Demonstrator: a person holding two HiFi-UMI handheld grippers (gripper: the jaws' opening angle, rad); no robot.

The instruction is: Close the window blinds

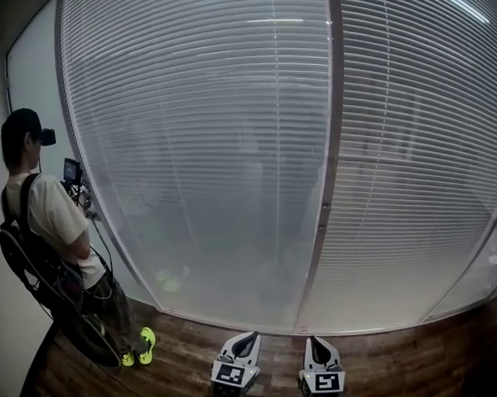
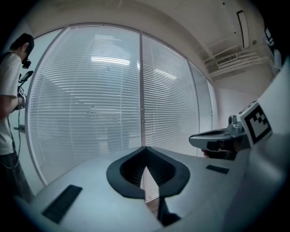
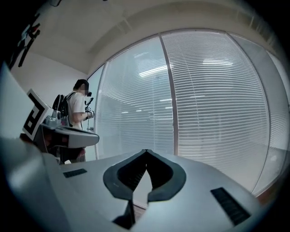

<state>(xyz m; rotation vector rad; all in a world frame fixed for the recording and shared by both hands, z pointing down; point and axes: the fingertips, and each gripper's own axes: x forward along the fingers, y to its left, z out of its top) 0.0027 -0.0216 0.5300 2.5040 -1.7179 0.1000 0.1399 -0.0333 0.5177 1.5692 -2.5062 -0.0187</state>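
Left gripper (image 2: 145,148) and right gripper (image 3: 146,151): jaws closed tip to tip, nothing held. White horizontal slatted window blinds (image 1: 194,135) hang ahead, well apart, lowered over the glass. 1 person (image 1: 48,227) stands beside them, left.

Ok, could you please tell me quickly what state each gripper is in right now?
Left gripper: closed, holding nothing.
Right gripper: closed, holding nothing.
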